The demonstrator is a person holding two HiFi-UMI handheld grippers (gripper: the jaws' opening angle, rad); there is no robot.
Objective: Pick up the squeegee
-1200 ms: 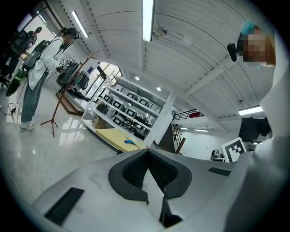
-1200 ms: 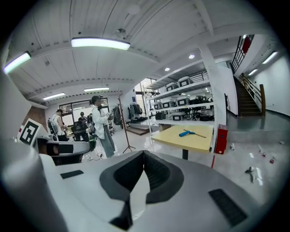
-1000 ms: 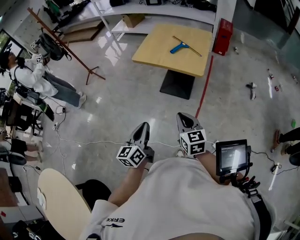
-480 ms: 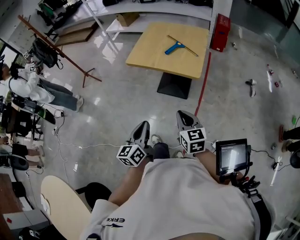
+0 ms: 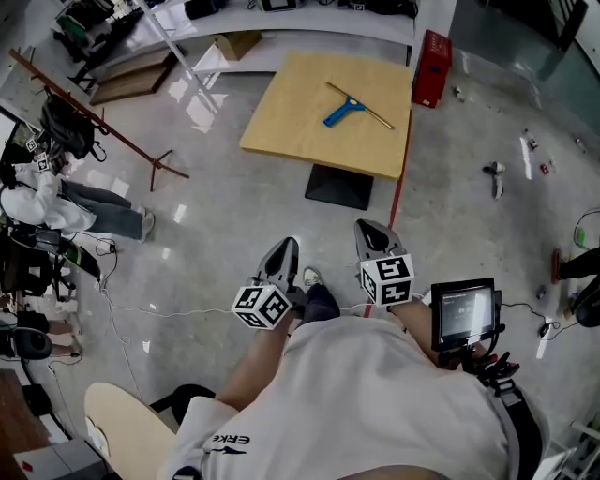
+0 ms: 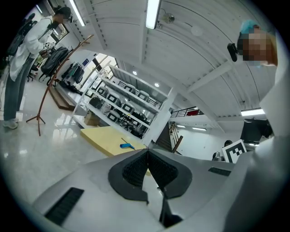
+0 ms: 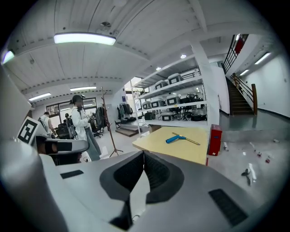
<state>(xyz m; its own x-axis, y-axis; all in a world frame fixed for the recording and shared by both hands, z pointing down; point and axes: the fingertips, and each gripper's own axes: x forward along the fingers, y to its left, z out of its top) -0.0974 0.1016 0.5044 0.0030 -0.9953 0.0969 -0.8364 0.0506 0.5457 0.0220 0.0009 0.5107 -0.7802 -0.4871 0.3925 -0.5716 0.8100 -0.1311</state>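
Note:
The squeegee [image 5: 347,107], with a blue handle and a long thin blade, lies on a light wooden table [image 5: 281,122] far ahead across the floor. It also shows small in the left gripper view as the squeegee [image 6: 127,146] and in the right gripper view as the squeegee [image 7: 178,138]. My left gripper [image 5: 282,255] and right gripper [image 5: 372,234] are held side by side near my body, well short of the table. Both point toward the table with jaws shut and nothing between them.
A red box [image 5: 430,82] stands beside the table's right edge. A slanted coat stand [image 5: 112,131] and a person [image 5: 56,202] are at the left, shelving [image 5: 281,28] behind the table. A cable [image 5: 169,309] crosses the shiny floor near my feet; small items [image 5: 494,178] lie scattered at right.
The table and squeegee have shifted left and grown slightly nearer in the head view as I walk toward them. Both grippers keep their pose, shut.

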